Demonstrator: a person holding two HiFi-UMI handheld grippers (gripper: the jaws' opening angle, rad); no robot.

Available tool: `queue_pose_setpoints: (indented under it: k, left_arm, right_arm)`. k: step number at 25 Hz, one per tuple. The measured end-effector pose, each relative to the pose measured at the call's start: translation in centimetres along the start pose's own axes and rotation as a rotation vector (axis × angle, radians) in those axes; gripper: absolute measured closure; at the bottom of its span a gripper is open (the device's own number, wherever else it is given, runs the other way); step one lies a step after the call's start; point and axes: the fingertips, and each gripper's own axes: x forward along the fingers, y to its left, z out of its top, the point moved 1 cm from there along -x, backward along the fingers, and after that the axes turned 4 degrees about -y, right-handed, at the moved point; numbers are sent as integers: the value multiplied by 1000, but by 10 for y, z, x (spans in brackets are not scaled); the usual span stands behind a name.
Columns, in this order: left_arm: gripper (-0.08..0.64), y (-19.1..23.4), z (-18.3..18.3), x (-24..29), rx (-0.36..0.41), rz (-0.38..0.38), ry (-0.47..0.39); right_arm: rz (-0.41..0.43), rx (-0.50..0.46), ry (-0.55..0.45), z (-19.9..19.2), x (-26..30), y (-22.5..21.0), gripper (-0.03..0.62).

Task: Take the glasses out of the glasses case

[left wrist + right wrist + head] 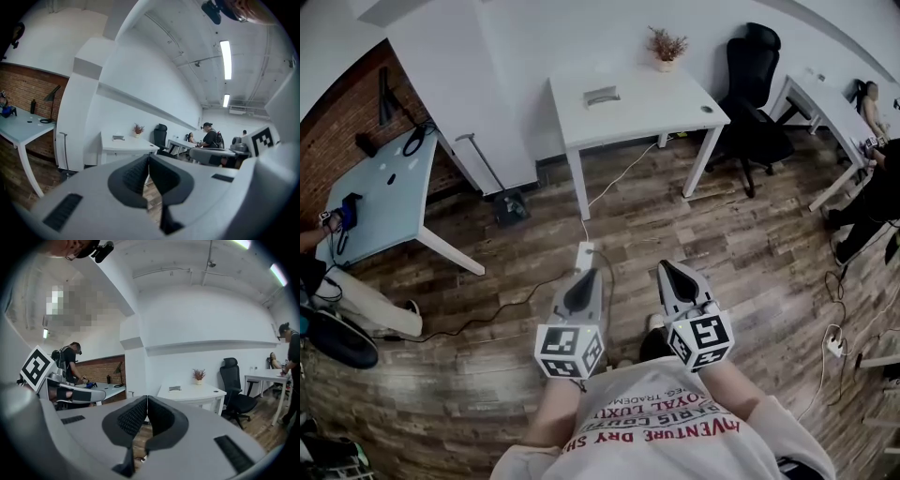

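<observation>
A flat grey glasses case (pixel 602 96) lies closed on the white table (pixel 675 108) at the far side of the room; it is also small in the left gripper view (pixel 118 138) and the right gripper view (pixel 175 388). No glasses are visible. Both grippers are held side by side in front of my chest, far short of the table, pointing towards it. My left gripper (pixel 585 274) (pixel 148 157) is shut with nothing between its pads. My right gripper (pixel 667 266) (pixel 146 398) is likewise shut and empty.
A potted plant (pixel 666 47) stands at the table's back edge. A black office chair (pixel 755 94) sits to its right. A power strip (pixel 584 253) with cables lies on the wooden floor between me and the table. A pale blue desk (pixel 375 197) stands left; a person (pixel 877 187) stands at right.
</observation>
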Motion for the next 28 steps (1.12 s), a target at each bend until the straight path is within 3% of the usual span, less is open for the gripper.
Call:
queue_pose_setpoints:
  k: [9, 28]
  left_arm:
    - [552, 27, -9, 62, -22, 71, 36]
    - [552, 62, 45, 317, -59, 228, 0]
  right_arm:
    - [57, 55, 47, -22, 63, -45, 580]
    - [241, 11, 72, 14, 273, -236, 580]
